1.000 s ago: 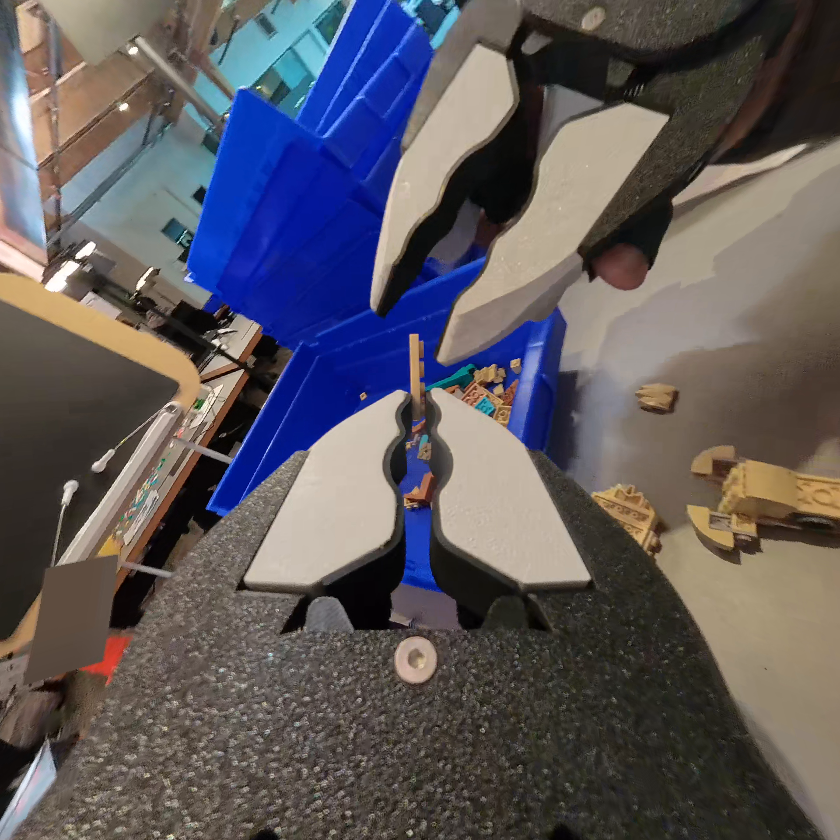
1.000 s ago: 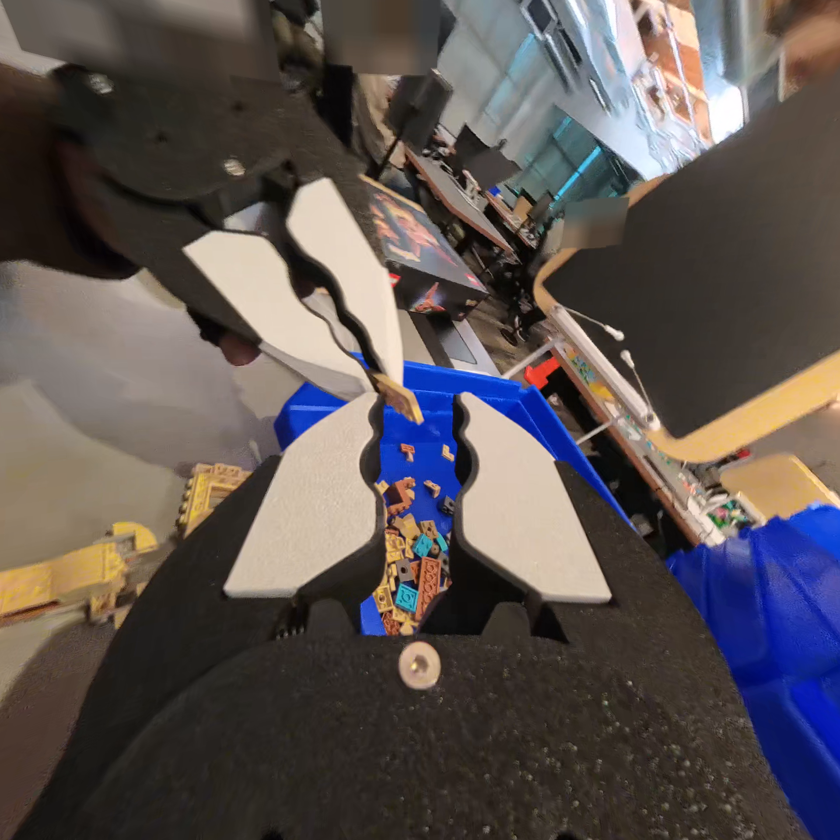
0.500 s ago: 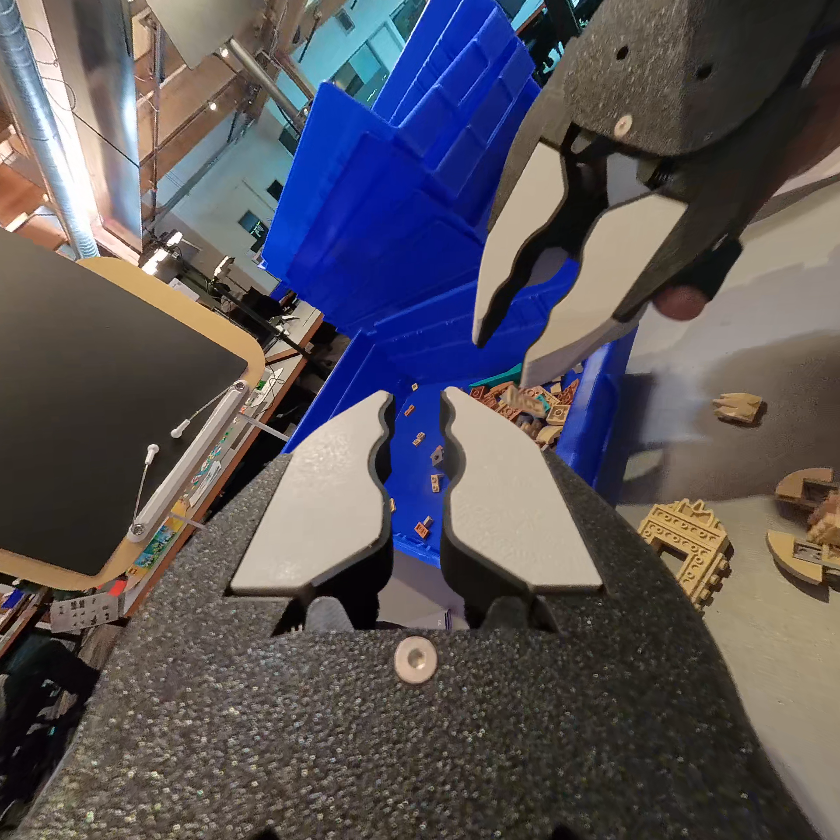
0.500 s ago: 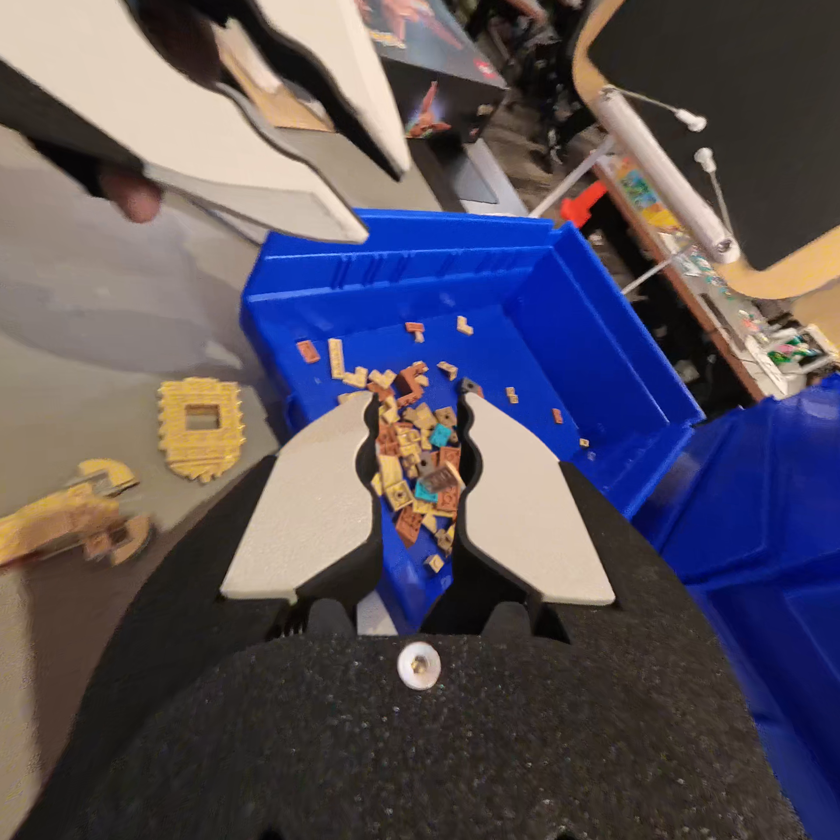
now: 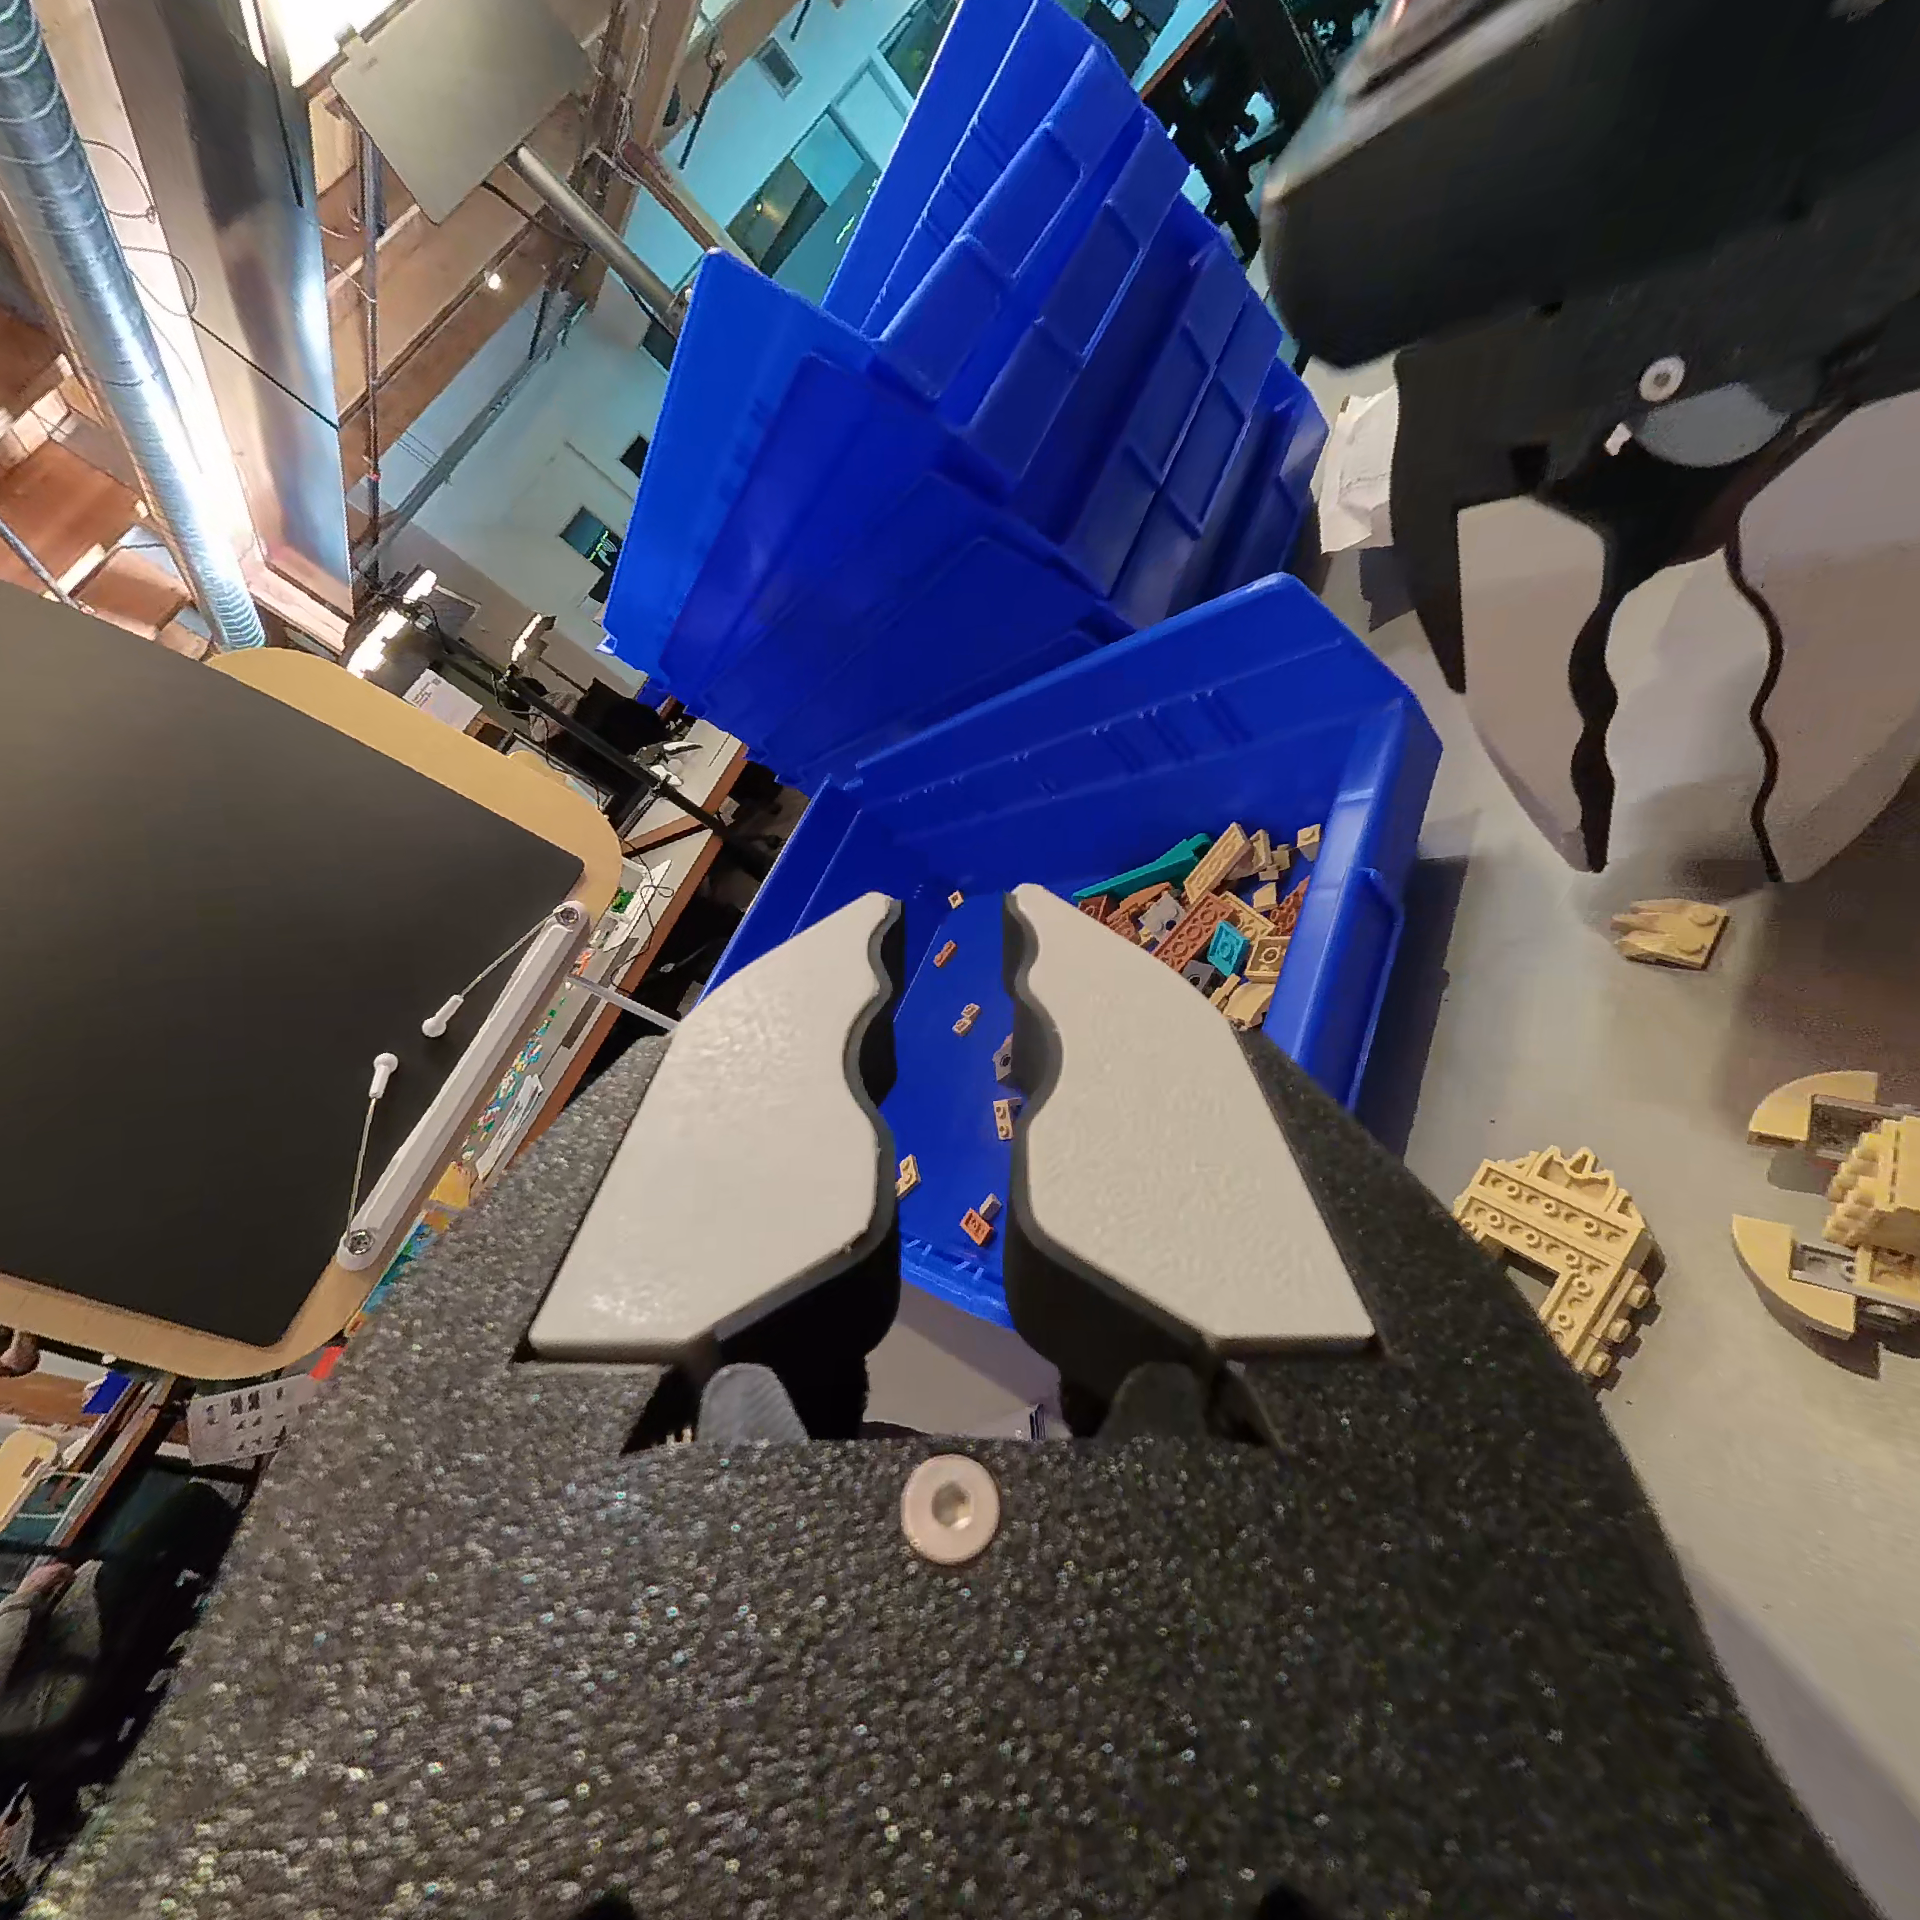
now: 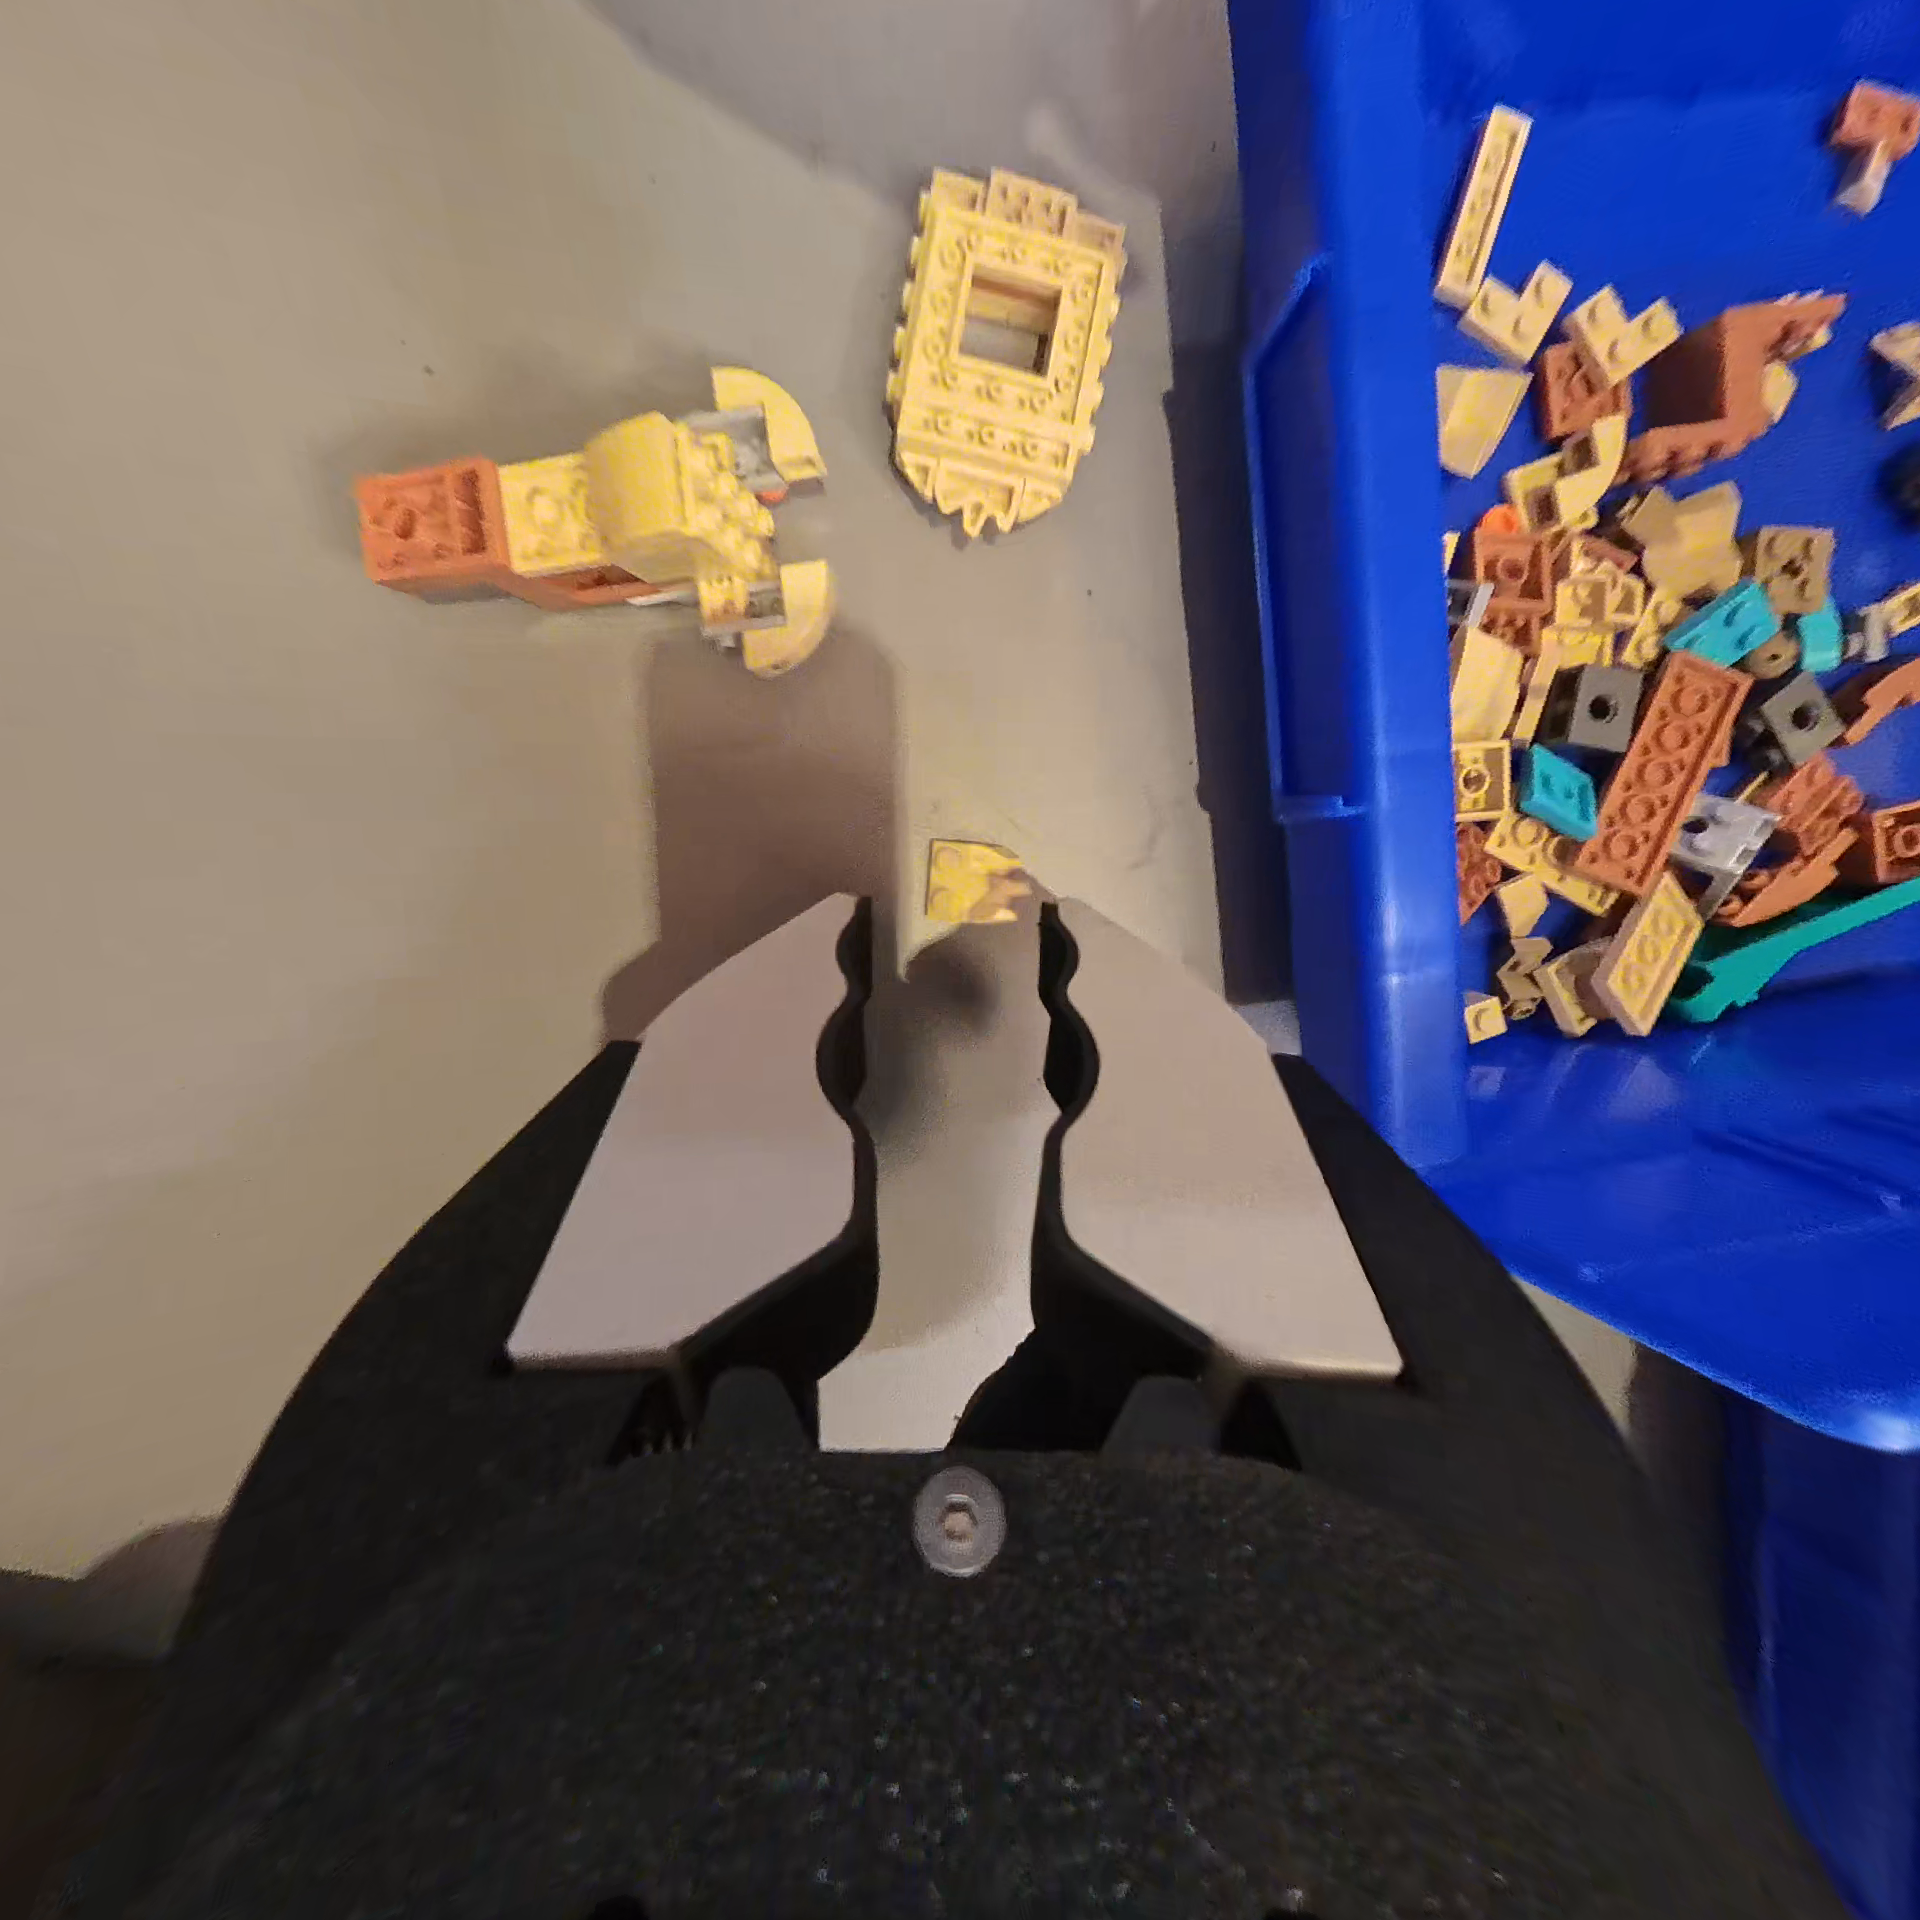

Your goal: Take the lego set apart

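My left gripper point(image 5: 951, 904) is open and empty, held over a blue bin point(image 5: 1351, 831) that holds a pile of tan, brown and teal bricks point(image 5: 1216, 925). My right gripper point(image 6: 951, 909) is open and empty, pointing down at the grey table. A small tan wedge piece point(image 6: 971, 881) lies on the table just past its fingertips, untouched. In the left wrist view the right gripper point(image 5: 1678, 852) hovers just above that piece point(image 5: 1671, 932). A tan frame plate point(image 6: 1003, 353) and a tan and brown part-built model point(image 6: 623, 520) lie farther out on the table.
The blue bin's wall point(image 6: 1340, 623) stands just right of my right gripper, with loose bricks point(image 6: 1662, 727) inside. Stacked blue bins point(image 5: 987, 416) stand behind it. A black board with a tan edge point(image 5: 208, 935) is at the left. The frame plate point(image 5: 1558, 1247) lies beside the bin. Spacing between my two grippers at the tips: around 20 centimetres.
My left gripper was shut on a thin tan plate a second ago; it has opened and the plate has left its grasp. My right gripper swung from over the bin to the table, above the small tan piece.
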Demonstrator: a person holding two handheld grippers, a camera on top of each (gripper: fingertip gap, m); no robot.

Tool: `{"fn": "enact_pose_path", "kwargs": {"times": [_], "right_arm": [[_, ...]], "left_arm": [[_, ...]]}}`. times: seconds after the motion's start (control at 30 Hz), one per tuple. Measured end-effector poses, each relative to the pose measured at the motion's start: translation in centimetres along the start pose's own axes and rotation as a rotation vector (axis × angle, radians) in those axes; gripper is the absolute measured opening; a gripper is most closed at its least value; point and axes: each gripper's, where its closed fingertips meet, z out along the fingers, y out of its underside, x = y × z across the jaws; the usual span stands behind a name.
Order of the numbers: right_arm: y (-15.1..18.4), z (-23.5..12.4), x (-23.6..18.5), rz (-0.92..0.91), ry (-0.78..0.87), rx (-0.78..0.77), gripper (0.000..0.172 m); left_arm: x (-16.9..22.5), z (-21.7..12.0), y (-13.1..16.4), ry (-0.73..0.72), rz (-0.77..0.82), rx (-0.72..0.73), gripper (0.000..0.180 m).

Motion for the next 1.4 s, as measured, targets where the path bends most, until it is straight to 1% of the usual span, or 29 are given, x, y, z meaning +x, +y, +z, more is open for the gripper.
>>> {"fn": "enact_pose_path", "kwargs": {"times": [0.13, 0.27, 0.37, 0.43, 0.6, 0.67, 0.73, 0.8, 0.87, 0.9, 0.93, 1.0, 1.07, 1.17, 1.27, 1.33, 1.4], "right_arm": [[0.3, 0.8, 0.6, 0.024, 0.021, -0.024, 0.039], [0.7, 1.7, 0.6, 0.030, 0.018, -0.066, 0.038], [0.5, 2.0, 0.5, 0.043, 0.004, -0.059, 0.033], [0.5, 2.1, 0.4, 0.055, -0.006, -0.060, 0.021], [0.3, 2.0, 0.5, 0.040, 0.000, -0.063, 0.020], [-0.6, 1.5, 0.6, 0.024, 0.013, -0.021, 0.020], [-2.7, 0.1, 0.8, 0.009, 0.034, 0.100, 0.020], [-5.5, -2.1, 2.7, 0.021, 0.160, 0.271, 0.020], [-7.7, -5.2, 6.7, 0.124, 0.391, 0.450, 0.021], [-8.0, -6.6, 8.7, 0.203, 0.508, 0.510, 0.023], [-7.8, -7.4, 10.1, 0.261, 0.585, 0.534, 0.028], [-7.1, -7.2, 10.8, 0.281, 0.635, 0.494, 0.038], [-6.9, -6.2, 10.1, 0.218, 0.617, 0.430, 0.044], [-7.7, -5.1, 7.7, 0.079, 0.531, 0.387, 0.041], [-8.4, -3.5, 3.4, -0.125, 0.361, 0.361, 0.038], [-7.8, -1.9, 0.9, -0.240, 0.257, 0.307, 0.038], [-6.8, -0.3, -1.1, -0.297, 0.152, 0.259, 0.039]], "left_arm": [[0.1, 0.0, 0.0, 0.003, 0.004, 0.000, 0.017], [0.2, 0.0, -0.1, 0.003, 0.016, -0.002, 0.017], [0.2, 0.0, -0.2, 0.001, 0.019, -0.001, 0.016], [0.2, 0.0, -0.2, 0.001, 0.018, 0.001, 0.016], [0.0, 0.0, -0.2, -0.008, 0.018, 0.000, 0.016], [-0.1, -0.1, -0.2, -0.014, 0.015, 0.001, 0.015], [-0.4, -0.2, -0.2, -0.023, 0.010, 0.003, 0.015], [-0.6, -0.2, -0.2, -0.031, 0.001, 0.005, 0.015], [-0.7, -0.2, -0.1, -0.033, -0.008, 0.004, 0.015], [-0.7, -0.1, 0.0, -0.033, -0.010, 0.001, 0.014], [-0.7, -0.1, 0.1, -0.032, -0.010, -0.003, 0.014], [-0.5, 0.0, 0.2, -0.025, -0.007, -0.010, 0.014], [-0.3, 0.0, 0.2, -0.014, -0.002, -0.012, 0.015], [-0.1, -0.2, 0.1, 0.012, -0.002, -0.003, 0.015], [0.5, -0.5, -0.2, 0.066, -0.002, 0.016, 0.015], [0.9, -0.8, -0.5, 0.105, -0.003, 0.038, 0.014], [1.4, -1.2, -0.8, 0.146, -0.002, 0.058, 0.014]]}}
